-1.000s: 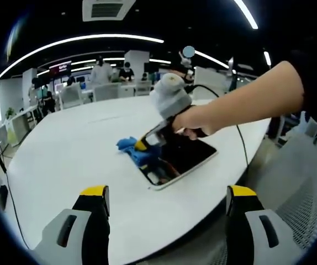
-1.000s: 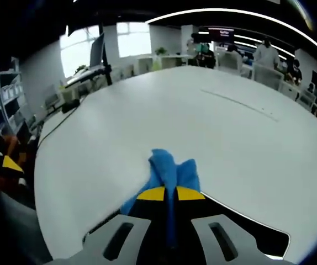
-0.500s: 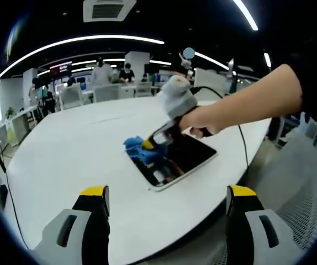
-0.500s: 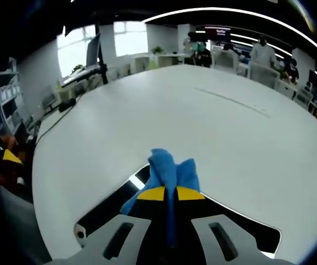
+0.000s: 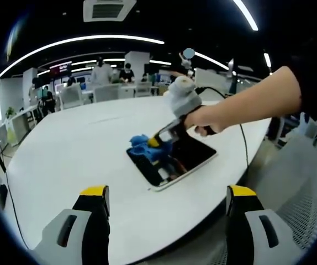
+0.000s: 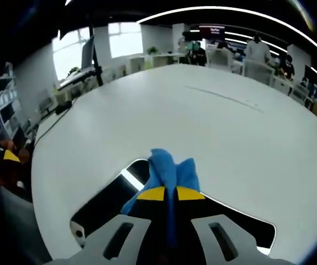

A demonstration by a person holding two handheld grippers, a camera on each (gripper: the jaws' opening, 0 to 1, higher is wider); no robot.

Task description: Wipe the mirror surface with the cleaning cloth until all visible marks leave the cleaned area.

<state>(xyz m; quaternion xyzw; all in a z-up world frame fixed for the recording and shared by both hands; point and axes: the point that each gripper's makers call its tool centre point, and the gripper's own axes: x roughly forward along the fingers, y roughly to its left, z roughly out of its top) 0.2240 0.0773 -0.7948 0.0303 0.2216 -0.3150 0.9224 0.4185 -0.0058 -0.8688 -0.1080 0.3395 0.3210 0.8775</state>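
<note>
A dark rectangular mirror (image 5: 176, 161) with a white rim lies flat on the white table (image 5: 75, 149). My right gripper (image 5: 158, 141), held by a person's hand, is shut on a blue cleaning cloth (image 5: 145, 148) and presses it on the mirror's far left part. In the right gripper view the cloth (image 6: 169, 170) sticks out past the yellow-tipped jaws of the right gripper (image 6: 170, 193), with the mirror (image 6: 104, 206) beneath them. My left gripper (image 5: 167, 194) hovers open near the table's front edge, well short of the mirror, with nothing between its jaws.
A cable (image 5: 240, 142) trails from the right gripper over the table's right edge. Mesh chair backs (image 5: 299, 182) stand at the right. People, desks and chairs fill the far background (image 5: 109, 74). The table (image 6: 214, 127) stretches wide beyond the mirror.
The right gripper has dragged the cloth from the mirror's left edge rightwards onto the glass. More of the mirror's near left corner now shows. The left gripper has stayed put.
</note>
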